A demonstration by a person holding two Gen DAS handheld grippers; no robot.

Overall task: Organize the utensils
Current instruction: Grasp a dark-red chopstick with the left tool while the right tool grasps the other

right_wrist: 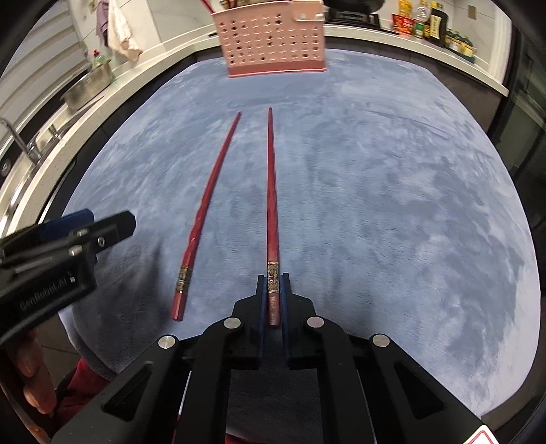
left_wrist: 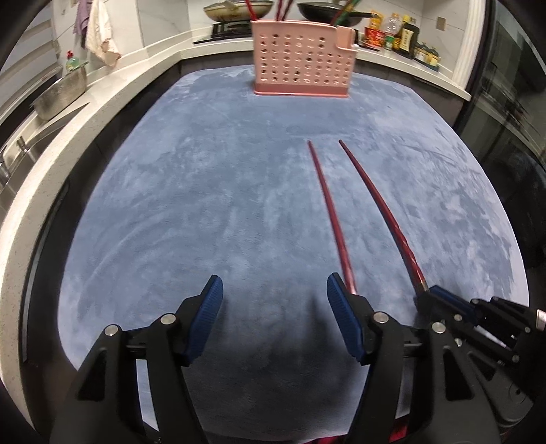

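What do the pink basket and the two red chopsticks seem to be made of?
The pink basket looks like moulded plastic, matt, with regular rows of punched holes. The chopsticks look like lacquered wood or perhaps resin: glossy red, with a patterned band, possibly metal, near the thick end.

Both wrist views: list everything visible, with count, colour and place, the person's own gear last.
chopsticks: two, dark red with gilt bands; one clamped at its butt end, the other lying loose on the mat to its left.
utensil caddy: one, pink, perforated, far edge of the mat, red chopsticks inside.
mat: one, grey-blue, plush.
pans: two, on the stove behind.
condiment bottles: several, back right counter.
steel bowl: one, left counter.
cloths: hanging, upper left.
left gripper: black, blue pads, open, empty.
right gripper: shut on a chopstick.
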